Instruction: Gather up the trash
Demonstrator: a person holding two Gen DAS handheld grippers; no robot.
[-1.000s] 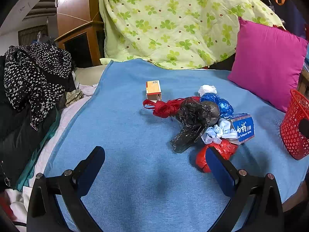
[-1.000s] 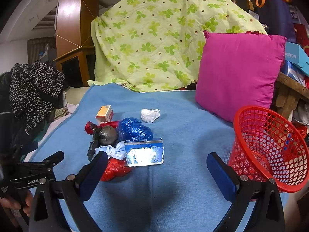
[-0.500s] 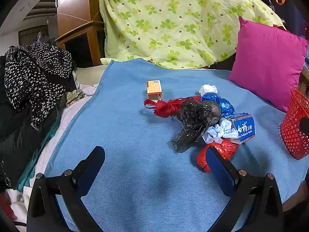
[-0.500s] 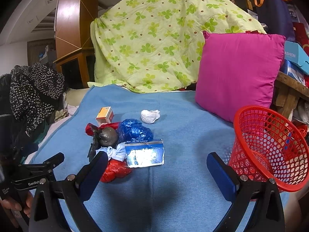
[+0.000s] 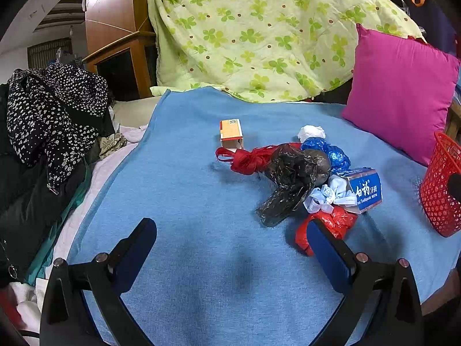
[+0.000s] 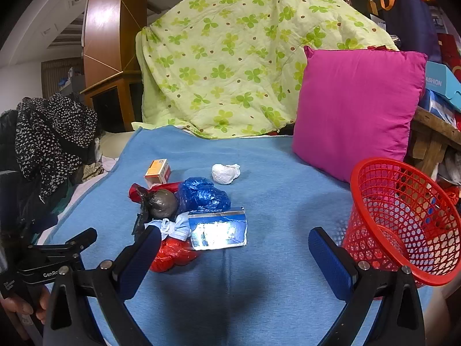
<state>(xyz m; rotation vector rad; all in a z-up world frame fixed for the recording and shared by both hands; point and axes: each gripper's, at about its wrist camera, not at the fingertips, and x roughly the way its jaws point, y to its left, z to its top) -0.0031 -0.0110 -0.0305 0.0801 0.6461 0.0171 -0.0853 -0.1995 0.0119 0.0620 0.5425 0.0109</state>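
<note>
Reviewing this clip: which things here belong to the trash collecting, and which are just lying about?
Job: red mesh basket; orange box; white wad; red bag; black bag; blue bag; toothpaste box; both open grippers, left and right.

Lying about: pink pillow; clover quilt; spotted clothes.
</note>
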